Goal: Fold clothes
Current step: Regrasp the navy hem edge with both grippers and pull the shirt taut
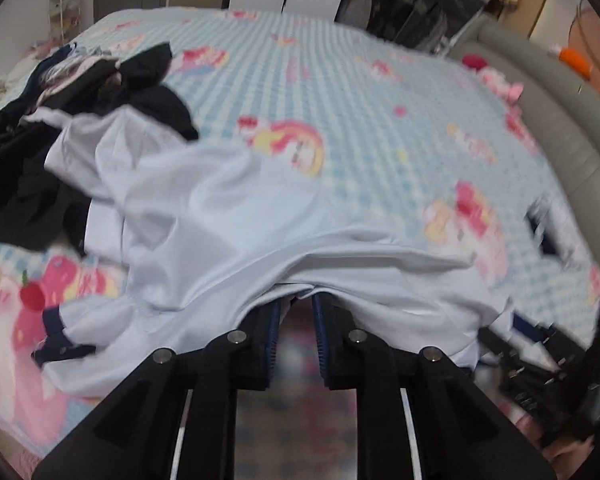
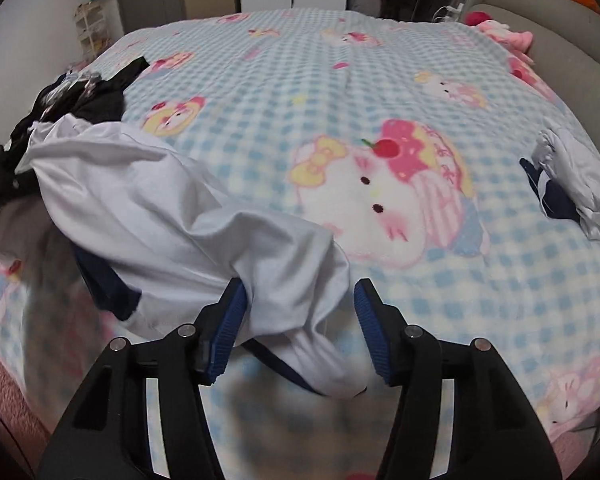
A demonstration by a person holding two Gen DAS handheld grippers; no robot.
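A pale blue shirt with navy trim (image 1: 236,216) lies spread on the checked blanket. My left gripper (image 1: 296,300) is shut on the shirt's near edge, with its fingertips hidden under the cloth. In the right wrist view the same shirt (image 2: 160,208) hangs bunched across my right gripper (image 2: 300,292). That gripper is open, with the cloth resting against its left finger (image 2: 228,320). The right gripper also shows at the right edge of the left wrist view (image 1: 540,356).
A heap of dark clothes (image 1: 60,120) lies at the bed's left side, also in the right wrist view (image 2: 60,100). A folded pale garment with navy trim (image 2: 576,188) sits at the right. The grey padded headboard (image 2: 560,32) bounds the right. Wardrobes stand behind.
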